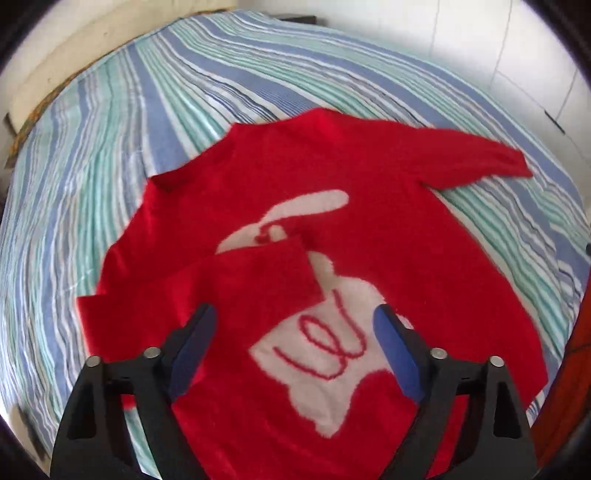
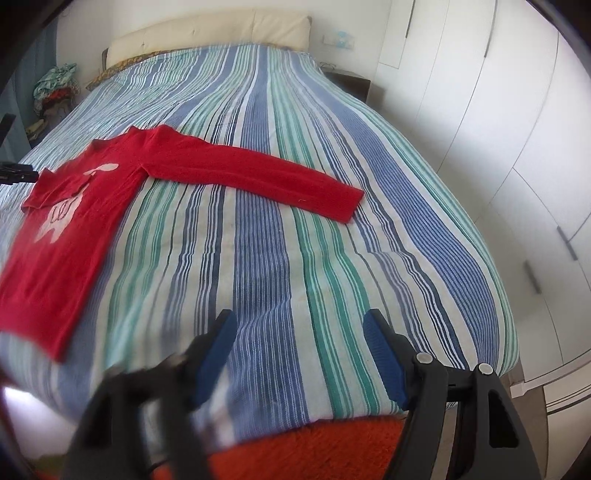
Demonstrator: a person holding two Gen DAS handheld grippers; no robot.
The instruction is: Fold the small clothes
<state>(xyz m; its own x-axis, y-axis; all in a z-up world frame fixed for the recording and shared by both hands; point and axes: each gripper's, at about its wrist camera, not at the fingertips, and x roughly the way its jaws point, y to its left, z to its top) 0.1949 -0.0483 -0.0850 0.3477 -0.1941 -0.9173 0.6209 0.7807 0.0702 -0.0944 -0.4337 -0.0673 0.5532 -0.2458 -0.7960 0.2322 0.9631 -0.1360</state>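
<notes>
A small red sweater (image 1: pixel 388 236) with a white rabbit figure lies flat on the striped bedspread (image 1: pixel 110 155). One sleeve (image 1: pixel 251 280) is folded across its chest; the other sleeve (image 1: pixel 476 155) stretches out to the right. My left gripper (image 1: pixel 295 325) is open and empty, just above the sweater's front. In the right wrist view the sweater (image 2: pixel 70 221) lies at the left with its long sleeve (image 2: pixel 258 177) spread across the bed. My right gripper (image 2: pixel 299 328) is open and empty over bare bedspread (image 2: pixel 280 258), well short of the sleeve cuff.
A cream headboard (image 2: pixel 207 33) stands at the far end of the bed. White wardrobe doors (image 2: pixel 498 122) line the right side. A dark nightstand (image 2: pixel 351 83) sits by the bed. An orange rug (image 2: pixel 314 450) lies at the bed's foot. Piled clothes (image 2: pixel 55 88) sit far left.
</notes>
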